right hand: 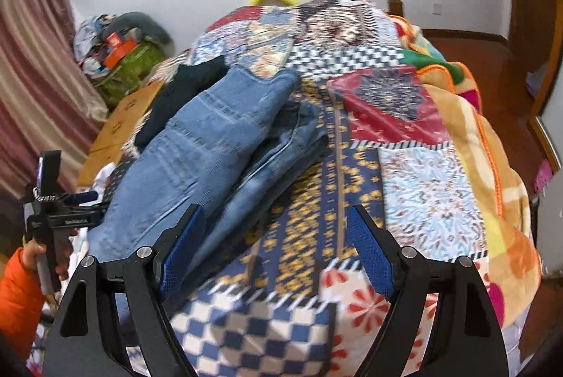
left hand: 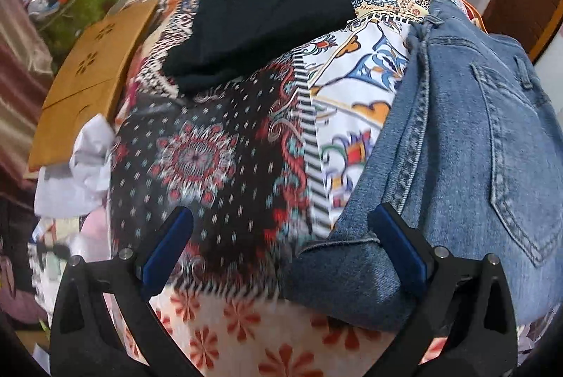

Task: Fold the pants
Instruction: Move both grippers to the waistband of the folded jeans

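Blue jeans [right hand: 211,144] lie folded lengthwise on a patchwork bedspread [right hand: 415,173], waist end with back pocket near the bed's front edge, legs running away toward the wall. In the left wrist view the jeans [left hand: 468,144] fill the right side, pocket stitching clear, hem corner doubled over at the bottom. Left gripper [left hand: 281,218] jaws spread wide, nothing between the pads but bedspread; its right finger [left hand: 401,243] sits over the jeans' folded edge, contact unclear with the blur. Right gripper [right hand: 274,236] jaws also wide, empty, above bare bedspread just right of the jeans; left pad [right hand: 183,243] close to the denim edge, can't tell if touching. Folded black garment [left hand: 257,25] lies on the bed beyond the jeans, apart from them. In the right wrist view the left gripper body shows at far left, held by a hand [right hand: 33,253] with an orange sleeve [right hand: 17,299]. Brown cardboard [left hand: 88,74] beside the bed on the left, clutter pile [right hand: 119,53] against the wall, pink striped curtain [right hand: 31,77] at left
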